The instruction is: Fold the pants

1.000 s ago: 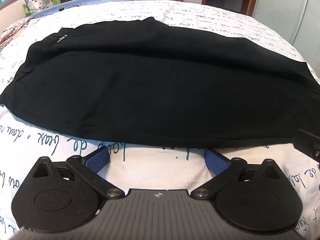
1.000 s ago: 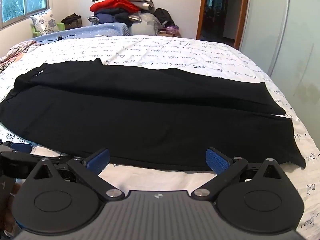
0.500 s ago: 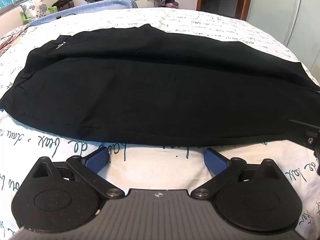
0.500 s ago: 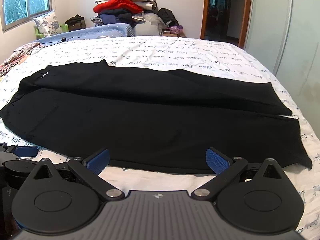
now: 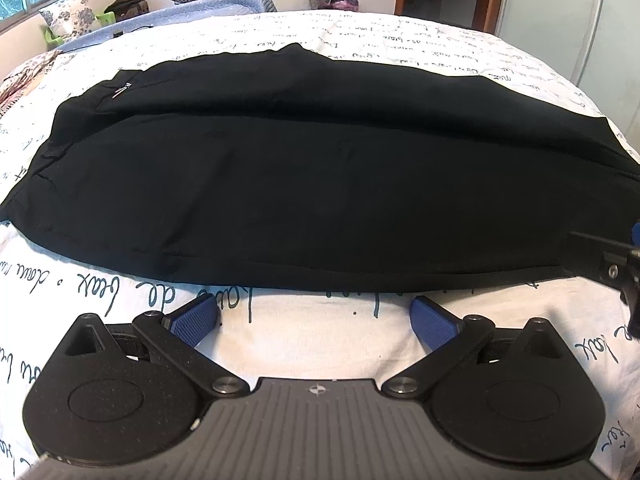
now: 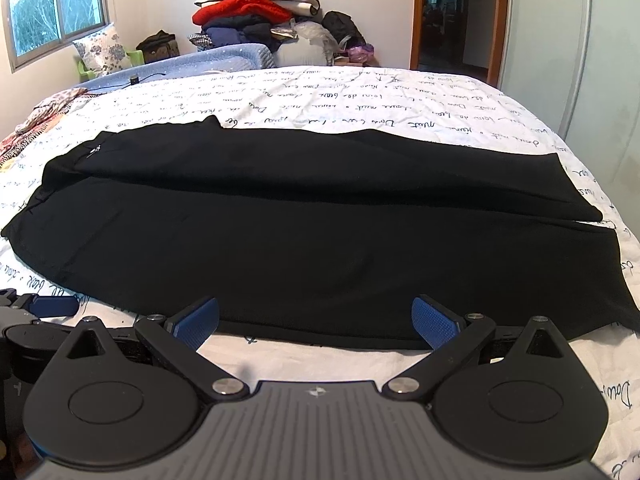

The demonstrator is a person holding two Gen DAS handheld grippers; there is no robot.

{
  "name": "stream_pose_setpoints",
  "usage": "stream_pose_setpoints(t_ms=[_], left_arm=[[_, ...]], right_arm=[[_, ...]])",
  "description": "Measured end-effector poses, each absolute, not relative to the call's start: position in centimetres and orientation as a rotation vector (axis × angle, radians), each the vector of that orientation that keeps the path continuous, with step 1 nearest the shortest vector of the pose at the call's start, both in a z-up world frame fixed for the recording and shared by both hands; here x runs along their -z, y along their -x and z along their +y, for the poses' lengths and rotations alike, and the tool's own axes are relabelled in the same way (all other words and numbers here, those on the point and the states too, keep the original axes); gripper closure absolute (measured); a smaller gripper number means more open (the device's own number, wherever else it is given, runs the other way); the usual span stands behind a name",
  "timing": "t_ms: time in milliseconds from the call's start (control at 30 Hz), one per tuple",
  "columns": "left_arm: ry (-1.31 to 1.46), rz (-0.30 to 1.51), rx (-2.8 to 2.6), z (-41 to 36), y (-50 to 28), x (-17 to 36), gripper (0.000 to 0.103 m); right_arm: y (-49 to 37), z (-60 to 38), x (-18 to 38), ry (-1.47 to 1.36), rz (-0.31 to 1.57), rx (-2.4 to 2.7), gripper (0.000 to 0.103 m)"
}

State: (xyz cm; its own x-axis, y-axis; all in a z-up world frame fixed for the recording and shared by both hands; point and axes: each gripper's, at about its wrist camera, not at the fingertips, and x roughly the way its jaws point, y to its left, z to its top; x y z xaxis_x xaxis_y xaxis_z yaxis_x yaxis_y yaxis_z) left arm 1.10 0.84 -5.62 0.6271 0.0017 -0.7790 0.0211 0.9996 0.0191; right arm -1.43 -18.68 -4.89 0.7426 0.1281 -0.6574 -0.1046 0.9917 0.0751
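Black pants [image 5: 304, 184] lie flat across the bed, folded lengthwise, waist at the left, leg hems at the right [image 6: 580, 264]. My left gripper [image 5: 316, 320] is open and empty, just short of the pants' near edge. My right gripper [image 6: 316, 320] is open and empty, its blue pads [image 6: 434, 322] at the near edge of the pants, further right along the legs. Part of the right gripper shows at the right edge of the left wrist view [image 5: 616, 272]. Part of the left gripper shows at the left edge of the right wrist view [image 6: 44, 308].
The bed has a white sheet with handwriting print [image 6: 360, 96]. A pile of clothes [image 6: 256, 16] stands behind the bed. A window [image 6: 52, 4] is at the left, an open doorway [image 6: 456, 20] and a wardrobe door [image 6: 600, 60] at the right.
Both grippers have tilted up a little and edged toward the pants; more of the room behind shows. Both stay open and the pants have not moved.
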Motion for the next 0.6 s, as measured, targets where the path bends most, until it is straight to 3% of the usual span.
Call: stream_pose_setpoints(t_ms=[600], left_arm=[[-0.04,0.892,0.032,1.0,-1.5,5.5,0.0]], right_arm=[[0.9,-17.6,4.8,0.005,0.719,-0.151,0.0]])
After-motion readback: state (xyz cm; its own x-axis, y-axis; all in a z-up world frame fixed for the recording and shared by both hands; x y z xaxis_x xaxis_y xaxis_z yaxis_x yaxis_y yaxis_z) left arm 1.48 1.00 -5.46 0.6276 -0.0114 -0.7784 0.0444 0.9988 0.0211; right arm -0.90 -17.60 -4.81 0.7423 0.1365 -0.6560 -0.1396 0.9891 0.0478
